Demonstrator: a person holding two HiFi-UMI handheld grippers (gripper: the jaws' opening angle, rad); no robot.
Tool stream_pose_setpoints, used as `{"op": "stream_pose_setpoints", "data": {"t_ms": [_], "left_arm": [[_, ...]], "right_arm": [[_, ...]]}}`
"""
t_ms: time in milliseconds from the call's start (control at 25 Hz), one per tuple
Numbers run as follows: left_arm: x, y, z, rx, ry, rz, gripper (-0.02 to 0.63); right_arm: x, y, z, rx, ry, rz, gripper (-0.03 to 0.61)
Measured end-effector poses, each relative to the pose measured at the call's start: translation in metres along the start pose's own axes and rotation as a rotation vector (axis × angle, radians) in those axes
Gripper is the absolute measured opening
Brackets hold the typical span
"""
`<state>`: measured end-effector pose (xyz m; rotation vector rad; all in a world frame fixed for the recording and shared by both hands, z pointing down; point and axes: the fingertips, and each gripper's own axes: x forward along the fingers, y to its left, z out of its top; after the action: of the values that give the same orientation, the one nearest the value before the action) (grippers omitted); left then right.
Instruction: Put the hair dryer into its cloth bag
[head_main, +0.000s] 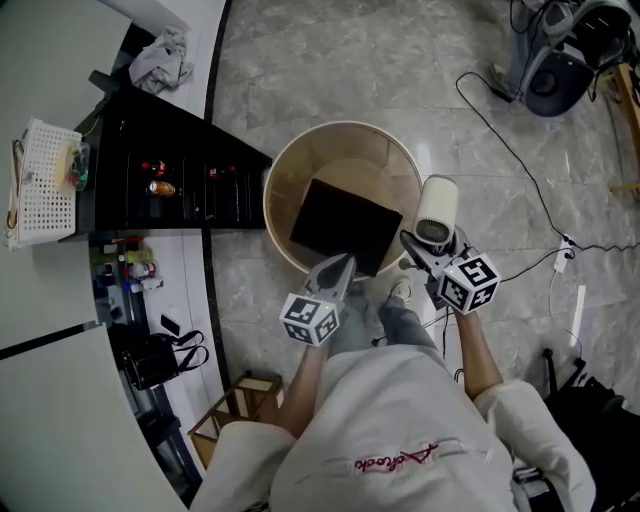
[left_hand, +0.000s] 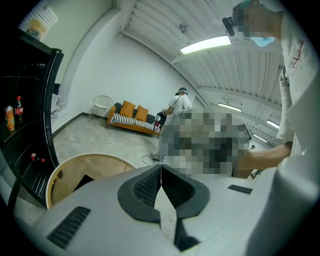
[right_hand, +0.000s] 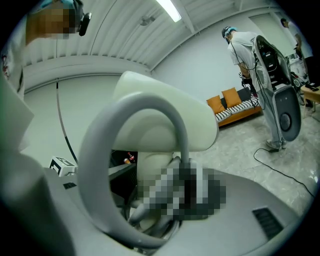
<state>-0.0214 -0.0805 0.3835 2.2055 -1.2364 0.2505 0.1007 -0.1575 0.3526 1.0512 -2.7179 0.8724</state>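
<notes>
The black cloth bag (head_main: 340, 226) lies flat on a round wooden table (head_main: 300, 152); in the left gripper view the black cloth bag (left_hand: 83, 182) shows low on the left. My left gripper (head_main: 343, 266) is shut, its tip at the bag's near edge, and in its own view the left gripper (left_hand: 161, 176) has nothing visible between its jaws. The cream hair dryer (head_main: 437, 208) stands upright in my right gripper (head_main: 424, 250), just right of the table. In the right gripper view the hair dryer (right_hand: 160, 120) fills the middle, with its grey cord (right_hand: 100, 150) looped in front.
A black shelf (head_main: 160, 185) with cans and bottles stands at the left, beside a white basket (head_main: 45, 185). A cable (head_main: 520, 170) runs across the stone floor toward equipment (head_main: 560, 60). A wooden stool (head_main: 235, 400) and a dark bag (head_main: 150, 360) sit near my feet. A person (left_hand: 177, 107) stands by an orange sofa (left_hand: 130, 117).
</notes>
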Motion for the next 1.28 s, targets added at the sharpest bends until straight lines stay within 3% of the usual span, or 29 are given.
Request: {"op": "stream_pose_setpoints", "data": {"t_ms": [440,840,1280], "left_arm": [[0.02,0.004,-0.074,-0.041,0.126,-0.052,0.031],[0.062,0.031,-0.143,0.026,0.212,-0.091,0.031],[0.107,0.061,-0.241,0.038,0.286,-0.104,0.031]], "right_arm": [[-0.005,-0.023,-0.075,0.099,0.067,-0.023,0.287],[0.01,-0.048,-0.157,0.125,0.143,-0.019,0.287],[0.03,-0.072,-0.226,0.115,0.175,0.0,0.286]]}}
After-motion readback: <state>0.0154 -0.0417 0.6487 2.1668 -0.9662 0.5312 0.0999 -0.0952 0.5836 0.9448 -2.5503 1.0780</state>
